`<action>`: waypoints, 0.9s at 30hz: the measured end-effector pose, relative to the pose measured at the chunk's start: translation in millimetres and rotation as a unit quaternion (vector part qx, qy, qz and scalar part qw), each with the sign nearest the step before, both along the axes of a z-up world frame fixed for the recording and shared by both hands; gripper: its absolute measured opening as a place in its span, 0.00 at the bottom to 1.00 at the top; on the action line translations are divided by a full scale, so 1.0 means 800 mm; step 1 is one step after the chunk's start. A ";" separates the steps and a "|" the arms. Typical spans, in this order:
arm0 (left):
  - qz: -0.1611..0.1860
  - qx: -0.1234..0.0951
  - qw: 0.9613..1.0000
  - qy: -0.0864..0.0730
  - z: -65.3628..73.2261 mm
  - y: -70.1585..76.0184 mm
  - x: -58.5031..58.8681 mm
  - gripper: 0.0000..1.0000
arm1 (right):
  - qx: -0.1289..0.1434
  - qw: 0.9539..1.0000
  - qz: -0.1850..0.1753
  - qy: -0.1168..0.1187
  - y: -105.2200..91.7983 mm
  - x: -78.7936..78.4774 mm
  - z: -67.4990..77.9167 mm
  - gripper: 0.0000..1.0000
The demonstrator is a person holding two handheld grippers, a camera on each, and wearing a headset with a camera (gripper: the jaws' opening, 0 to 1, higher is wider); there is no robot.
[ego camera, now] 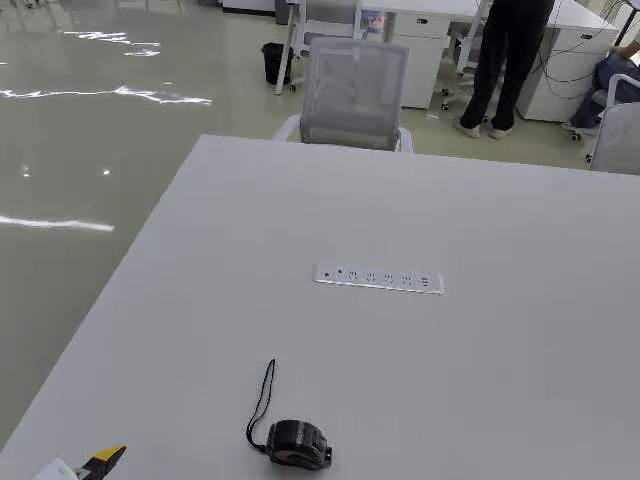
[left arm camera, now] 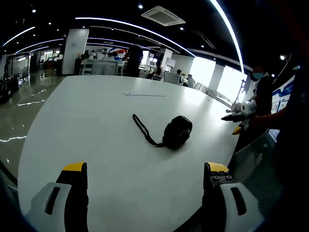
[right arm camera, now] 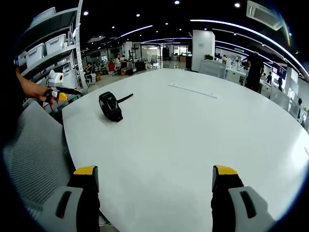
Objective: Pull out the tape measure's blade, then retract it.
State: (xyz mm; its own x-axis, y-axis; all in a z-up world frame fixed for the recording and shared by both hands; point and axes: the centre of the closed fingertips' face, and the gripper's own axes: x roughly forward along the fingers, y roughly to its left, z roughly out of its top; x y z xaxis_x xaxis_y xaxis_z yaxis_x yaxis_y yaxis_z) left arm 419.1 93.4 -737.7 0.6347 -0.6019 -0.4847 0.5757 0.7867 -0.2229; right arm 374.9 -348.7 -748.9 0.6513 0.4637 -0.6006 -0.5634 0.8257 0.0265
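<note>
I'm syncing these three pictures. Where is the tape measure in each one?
Head view: tape measure at bottom centre.
Left gripper view: tape measure just right of centre.
Right gripper view: tape measure at upper left.
Shared landmark: the white power strip lying beyond it.

The head view's bottom edge cuts off the left gripper (ego camera: pixel 102 461) (1 yellow tip shows).

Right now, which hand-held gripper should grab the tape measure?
Left. The tape measure lies ahead of the left hand-held gripper, in line with its open jaws; for the right hand-held gripper it sits farther off, to one side.
</note>
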 end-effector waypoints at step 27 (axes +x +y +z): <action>-0.021 -0.001 1.000 -0.004 0.010 -0.011 0.006 0.99 | -0.012 1.000 0.009 0.003 -0.004 -0.010 -0.007 1.00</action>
